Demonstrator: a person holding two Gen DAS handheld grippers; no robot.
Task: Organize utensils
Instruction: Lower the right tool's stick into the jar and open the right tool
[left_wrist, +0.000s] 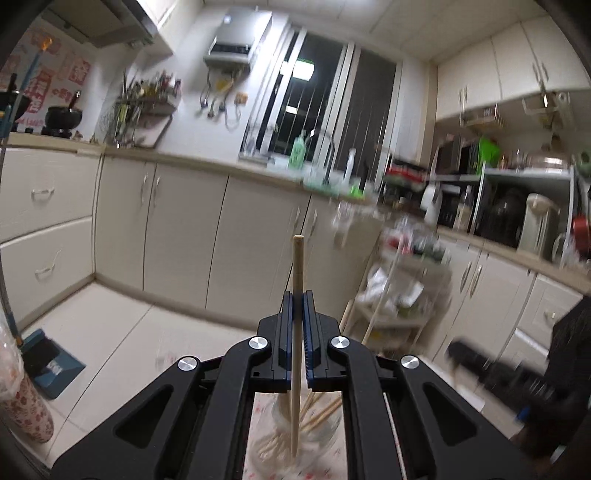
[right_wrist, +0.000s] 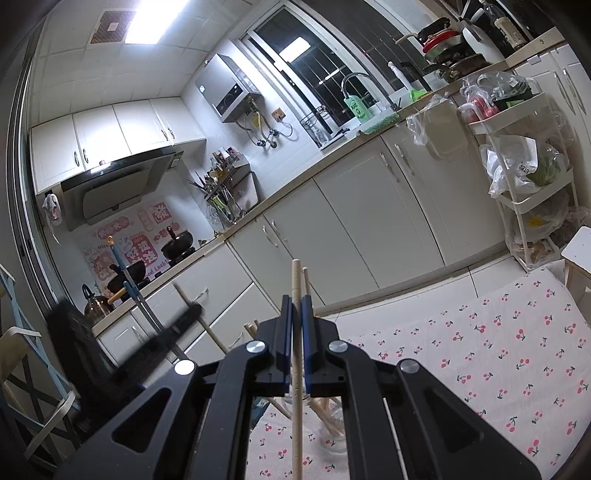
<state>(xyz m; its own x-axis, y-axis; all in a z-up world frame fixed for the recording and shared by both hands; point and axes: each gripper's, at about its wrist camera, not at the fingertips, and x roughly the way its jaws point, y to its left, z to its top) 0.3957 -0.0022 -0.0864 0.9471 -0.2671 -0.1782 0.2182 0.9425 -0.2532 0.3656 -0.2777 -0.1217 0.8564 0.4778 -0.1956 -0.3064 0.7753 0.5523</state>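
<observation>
A: Left gripper (left_wrist: 297, 295)?
B: Pinching 1 round wooden chopstick (left_wrist: 296, 332) upright at frame centre, tip down in the clear glass jar (left_wrist: 325, 432) of loose sticks; probably for pulling out or dropping in.

A: Right gripper (right_wrist: 296, 299)?
B: Clamped on another pale, smooth chopstick (right_wrist: 296, 369), also vertical, over the cherry-print cloth (right_wrist: 480, 350) on the bench, lower right. Jar blurred below.

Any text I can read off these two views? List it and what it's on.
"Luck!": pink poster behind the stove.
"4019", roughly: white bag on the cart.
Green bottle label: too blurred.
Poster's large characters, water heater panel, dustpan sticker: unreadable.
</observation>
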